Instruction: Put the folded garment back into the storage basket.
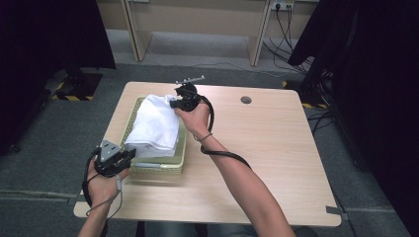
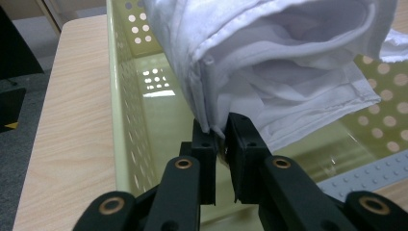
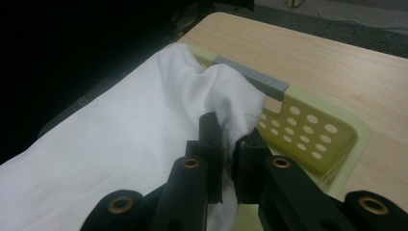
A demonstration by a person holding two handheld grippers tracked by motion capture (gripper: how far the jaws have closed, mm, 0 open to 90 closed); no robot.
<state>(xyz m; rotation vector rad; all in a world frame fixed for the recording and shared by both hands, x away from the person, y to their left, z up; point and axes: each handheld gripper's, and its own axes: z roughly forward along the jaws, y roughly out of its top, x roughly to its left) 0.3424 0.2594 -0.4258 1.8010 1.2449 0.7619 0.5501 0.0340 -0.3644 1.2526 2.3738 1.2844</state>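
Left gripper (image 2: 219,139): nearest the lens in its own view, jaws pinched on a folded edge of the white cloth (image 2: 269,62); in the high view (image 1: 116,159) it sat at the basket's near left corner.
White cloth: draped over the pale green perforated basket (image 1: 159,168) on the wooden table (image 1: 276,163), held at both ends.
Left gripper view alone: layered hems and the basket's bare floor beneath.
Right gripper (image 3: 230,139): jaws clamped on a bunched corner of cloth at the far end (image 1: 179,102).
Right gripper view alone: grey strip (image 3: 252,77) on the basket rim.
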